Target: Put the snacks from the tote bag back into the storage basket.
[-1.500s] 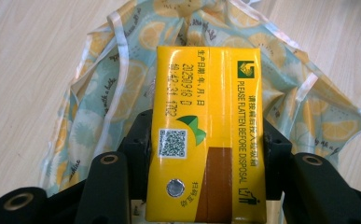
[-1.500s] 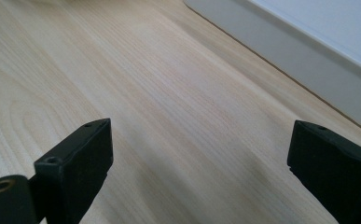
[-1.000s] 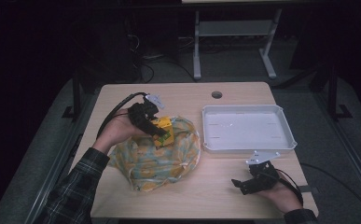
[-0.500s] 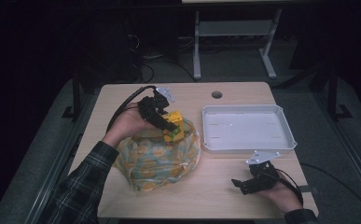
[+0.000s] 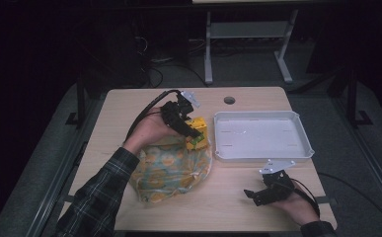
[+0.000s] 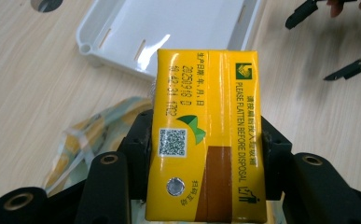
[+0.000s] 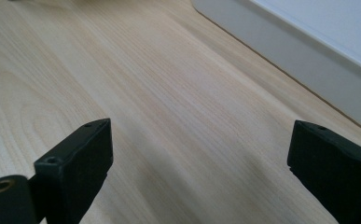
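Observation:
A yellow drink carton [image 6: 208, 135] with printed text and a QR code is clamped between the jaws of my left gripper [image 5: 191, 132], which is shut on it. In the high view the yellow carton [image 5: 198, 133] hangs just above the right edge of a crumpled yellow-patterned plastic bag [image 5: 171, 168], close to the white tray [image 5: 260, 136]. My right gripper [image 5: 262, 194] rests on the table near the front right, its jaws wide open with bare wood between them [image 7: 197, 154].
The white tray's wall [image 7: 304, 70] lies just beyond the right gripper. A round cable hole [image 5: 229, 100] sits at the table's far edge. Metal stand legs [image 5: 248, 49] are on the floor behind the table.
My left gripper has carried the yellow carton rightward from over the bag toward the tray. The right gripper has stayed put.

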